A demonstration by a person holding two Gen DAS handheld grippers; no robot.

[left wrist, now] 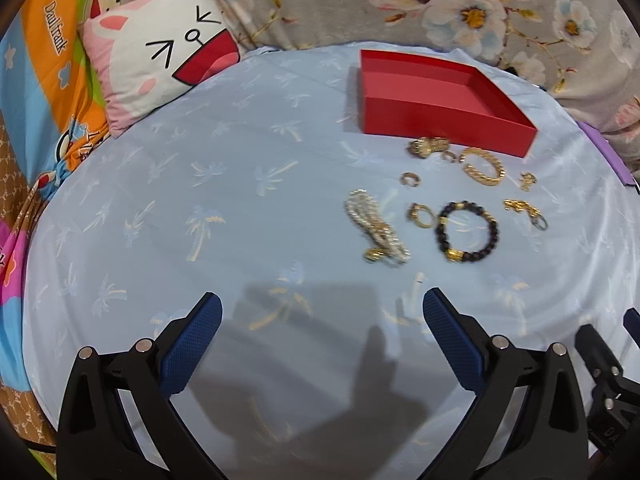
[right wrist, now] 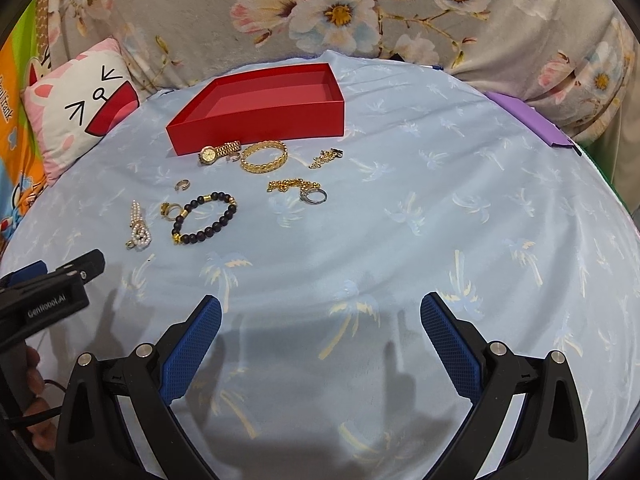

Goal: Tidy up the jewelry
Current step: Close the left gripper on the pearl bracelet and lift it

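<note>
**Loosely scattered jewelry beside a red box**

Loosely spread on the blue palm-print sheet (right wrist: 400, 220), the jewelry lies just in front of an open red box (right wrist: 264, 110). Nearest the box's front wall sit a gold watch (right wrist: 218, 152) and a gold chain bracelet (right wrist: 264, 157); a black bead bracelet (right wrist: 204, 218) lies nearer the camera, with a pearl piece (right wrist: 138, 226) to its left and a gold chain with a ring (right wrist: 298, 189) to its right. Small rings dot the gaps between. A cartoon cat pillow (right wrist: 80, 108) and floral fabric (right wrist: 360, 8) border the sheet behind. Both the left tongs (left wrist: 322, 316) and right tongs (right wrist: 320, 316) hang spread wide above bare sheet, holding nothing, well short of the pieces.
</note>
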